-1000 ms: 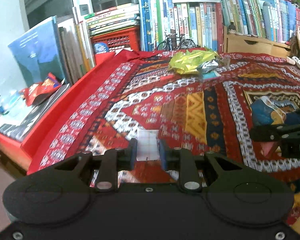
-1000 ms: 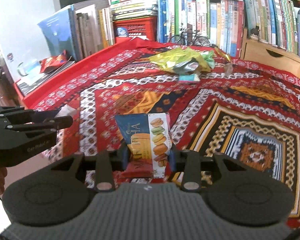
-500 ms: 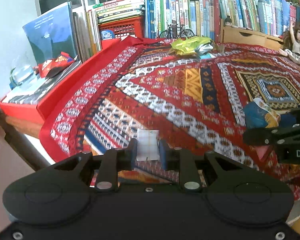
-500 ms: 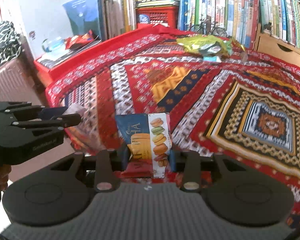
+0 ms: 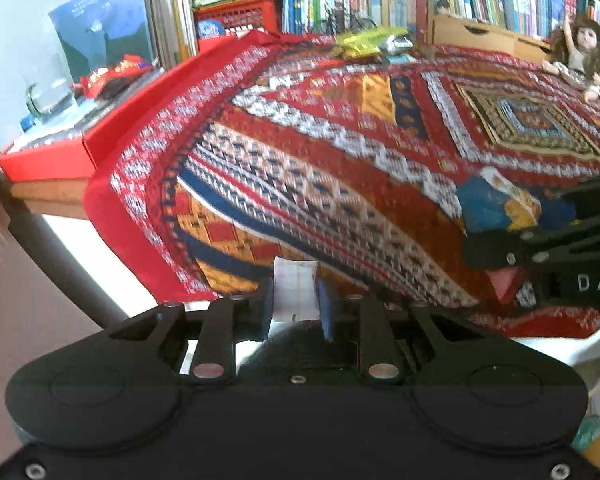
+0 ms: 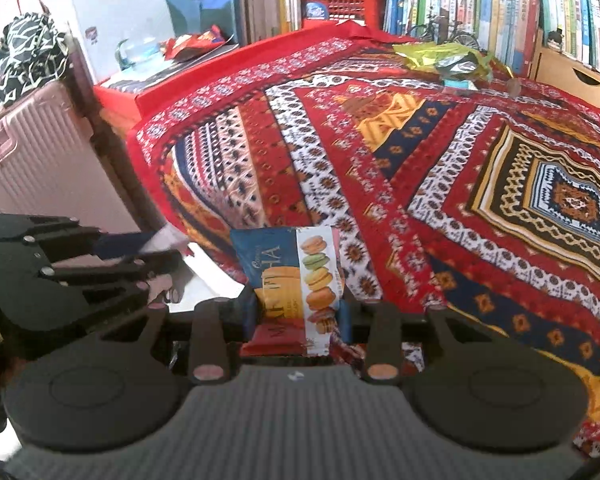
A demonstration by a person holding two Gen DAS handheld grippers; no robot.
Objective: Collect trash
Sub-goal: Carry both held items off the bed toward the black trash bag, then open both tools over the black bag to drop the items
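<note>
Wrappers in both hands, light and crushable. Left gripper clenched on a small white paper scrap, pinched upright between the blue fingers; thin, limp, nearly weightless, likely to flutter or slip free if the pinch eases, so best taken flat across its middle as now. Right gripper clamped on a macaron snack wrapper, held at its lower half with the upper half standing free above the fingers; glossy film, slippery and springy, probably empty judging by its flat shape, so a firm squeeze low on the body looks right, and no risk of breakage. Both pieces carried clear of the counter, at its near edge where the patterned red cloth hangs over.

Readable writing: on the macaron wrapper, large pale letters ending in "HA" beside a column of printed macarons, a script word above too small to make out. On the side of the right gripper, seen from the left wrist, white letters "DA" and part of a third. Faint grid lines on the paper scrap, no legible text.

Still lying far back on the counter: crumpled yellow-green foil bags, soft and noisy, easiest caught by a raised fold. Red snack packet off to the left on a stack of books.
</note>
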